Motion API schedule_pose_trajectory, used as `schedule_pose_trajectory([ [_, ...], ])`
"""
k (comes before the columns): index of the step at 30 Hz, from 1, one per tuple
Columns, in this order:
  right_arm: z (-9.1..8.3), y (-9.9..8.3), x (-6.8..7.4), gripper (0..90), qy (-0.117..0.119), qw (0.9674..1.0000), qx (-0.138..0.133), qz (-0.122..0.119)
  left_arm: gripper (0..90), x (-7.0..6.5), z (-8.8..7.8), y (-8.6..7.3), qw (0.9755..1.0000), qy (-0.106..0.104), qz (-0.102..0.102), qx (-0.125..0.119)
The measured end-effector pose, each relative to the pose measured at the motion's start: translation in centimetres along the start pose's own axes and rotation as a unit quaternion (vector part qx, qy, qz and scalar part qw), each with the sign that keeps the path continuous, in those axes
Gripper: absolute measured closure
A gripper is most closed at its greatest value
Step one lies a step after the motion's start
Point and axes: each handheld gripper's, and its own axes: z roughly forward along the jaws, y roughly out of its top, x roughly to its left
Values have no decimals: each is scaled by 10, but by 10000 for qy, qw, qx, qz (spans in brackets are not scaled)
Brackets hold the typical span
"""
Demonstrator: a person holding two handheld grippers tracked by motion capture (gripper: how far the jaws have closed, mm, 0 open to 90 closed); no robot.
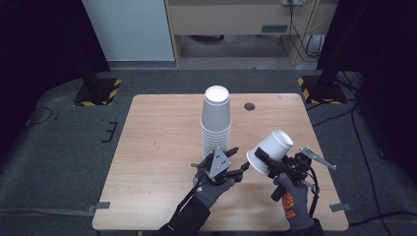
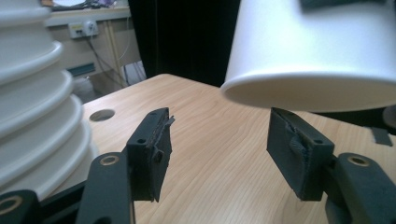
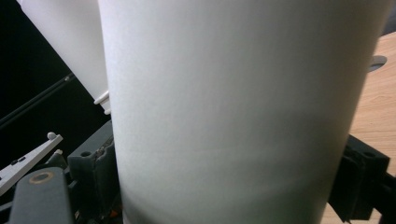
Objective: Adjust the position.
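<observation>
- Your right gripper (image 1: 265, 164) pinches a white paper cup (image 1: 271, 150), one jaw on each side of its wall; in the right gripper view the cup (image 3: 233, 112) stands between the two black pads, which press on it.
- That cup is held off the table (image 1: 157, 147), tilted, with its closed bottom pointing up and away from you and its open rim toward your left hand.
- Your left gripper (image 1: 236, 164) has its jaws spread, with nothing between them. In the left gripper view the pads (image 2: 152, 151) stand well apart over bare wood.
- The rim of the held cup (image 2: 317, 51) hangs just above and beyond the left gripper's far pad in that view; no pad touches it.
- The stack of cups (image 1: 216, 123) stands upside down near the middle of the table, just beyond your left gripper. In the left gripper view its ribbed rims (image 2: 32, 112) sit close beside the near jaw; whether they touch, I cannot tell.
- The held cup is to the right of the stack and apart from it.
- A round hole (image 1: 250, 106) lies in the tabletop, right of the stack, toward the far edge.
- Your left hand (image 1: 214, 189) and right hand (image 1: 292, 201), both gloved, come in from the near edge.
</observation>
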Motion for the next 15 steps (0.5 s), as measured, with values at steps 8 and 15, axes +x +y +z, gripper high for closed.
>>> schedule_pose_trajectory([
  [8,2,-2,0,146,27,10000,34,-2,399,0,8,-1,9999,45,88,-61],
  [15,2,-3,0,146,43,10000,45,27,432,-1,11,1,10000,-18,43,-14],
])
